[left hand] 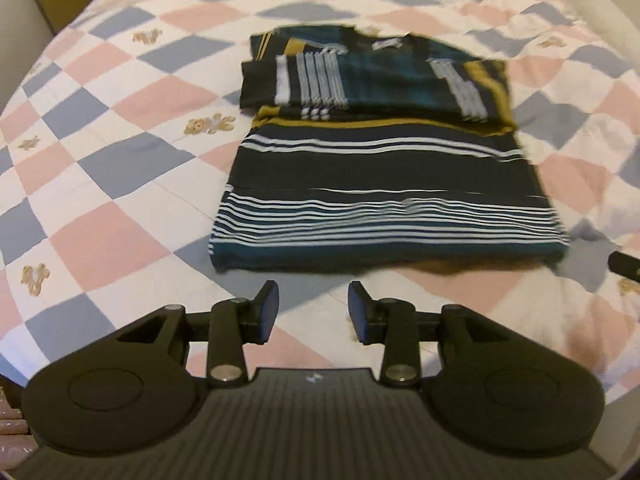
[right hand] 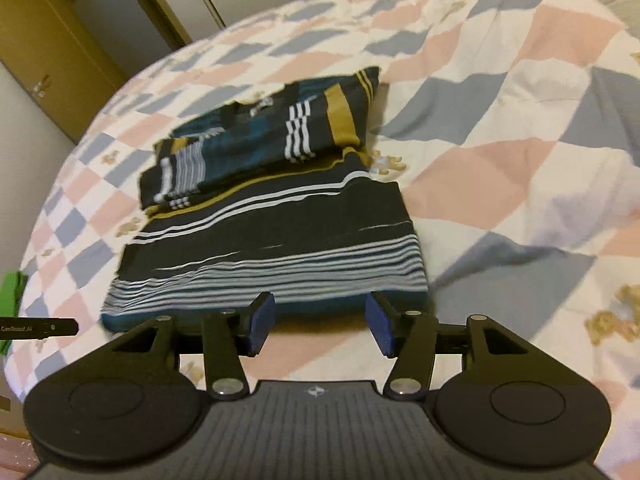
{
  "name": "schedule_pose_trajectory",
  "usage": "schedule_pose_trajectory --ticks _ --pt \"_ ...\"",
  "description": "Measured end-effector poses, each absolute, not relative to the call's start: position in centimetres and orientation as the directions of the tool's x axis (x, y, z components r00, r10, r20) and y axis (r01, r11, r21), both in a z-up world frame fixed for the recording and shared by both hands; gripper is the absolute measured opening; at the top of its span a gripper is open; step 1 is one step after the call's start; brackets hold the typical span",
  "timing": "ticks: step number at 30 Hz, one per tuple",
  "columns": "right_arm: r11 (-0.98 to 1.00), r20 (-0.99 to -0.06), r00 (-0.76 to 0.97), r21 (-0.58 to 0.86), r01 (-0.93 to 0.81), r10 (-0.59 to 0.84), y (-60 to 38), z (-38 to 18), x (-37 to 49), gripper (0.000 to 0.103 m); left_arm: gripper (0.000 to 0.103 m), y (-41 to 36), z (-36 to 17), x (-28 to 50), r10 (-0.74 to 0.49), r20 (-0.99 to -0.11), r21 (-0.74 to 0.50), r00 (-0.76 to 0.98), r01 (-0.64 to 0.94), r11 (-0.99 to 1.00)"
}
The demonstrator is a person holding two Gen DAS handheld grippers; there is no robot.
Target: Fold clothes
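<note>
A quilted bedspread (left hand: pixel 120 128) in pink, blue-grey and white diamonds covers the bed; its surface is soft and rumpled toward the right. A tan wooden cupboard (right hand: pixel 48 56) stands beyond the bed. The striped shirt (left hand: pixel 380 176), dark knit with white, teal and mustard bands, lies flat mid-bed, sleeves folded inward. A green cloth (right hand: pixel 10 300) shows at the edge. Left gripper (left hand: pixel 313 312): spread, empty, short of the hem. Right gripper (right hand: pixel 320 322): spread, empty, at the hem.
</note>
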State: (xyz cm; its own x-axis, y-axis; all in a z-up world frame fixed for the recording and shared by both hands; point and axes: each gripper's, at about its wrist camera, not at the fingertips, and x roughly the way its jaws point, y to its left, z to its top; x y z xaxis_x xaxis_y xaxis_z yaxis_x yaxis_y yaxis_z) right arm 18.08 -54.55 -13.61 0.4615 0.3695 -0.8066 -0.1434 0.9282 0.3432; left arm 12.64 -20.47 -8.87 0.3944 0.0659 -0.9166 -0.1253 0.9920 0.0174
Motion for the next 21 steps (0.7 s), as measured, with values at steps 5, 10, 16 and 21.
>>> schedule_pose_trajectory --ticks 5,10,16,21 --pt "0.917 -0.766 0.506 0.355 -0.180 0.396 -56.1 -9.9 13.6 0.055 0.037 -22.8 -5.4 8.9 0.056 -0.886 -0.002 0.461 -0.124 0.992" --pt "0.913 -0.725 0.555 0.342 -0.221 0.406 -56.9 -6.9 11.0 0.060 0.038 -24.6 -2.6 6.2 0.058 -0.848 -0.006 0.527 -0.119 0.993" --pt "0.901 -0.685 0.586 0.343 -0.264 0.432 -57.2 -4.9 9.3 0.061 0.039 -26.1 -0.5 4.2 0.050 -0.818 -0.004 0.572 -0.092 0.996" --pt "0.891 -0.664 0.594 0.345 -0.295 0.454 -57.1 -3.5 8.7 0.061 0.045 -26.3 0.5 4.0 0.044 -0.805 -0.004 0.592 -0.079 0.997"
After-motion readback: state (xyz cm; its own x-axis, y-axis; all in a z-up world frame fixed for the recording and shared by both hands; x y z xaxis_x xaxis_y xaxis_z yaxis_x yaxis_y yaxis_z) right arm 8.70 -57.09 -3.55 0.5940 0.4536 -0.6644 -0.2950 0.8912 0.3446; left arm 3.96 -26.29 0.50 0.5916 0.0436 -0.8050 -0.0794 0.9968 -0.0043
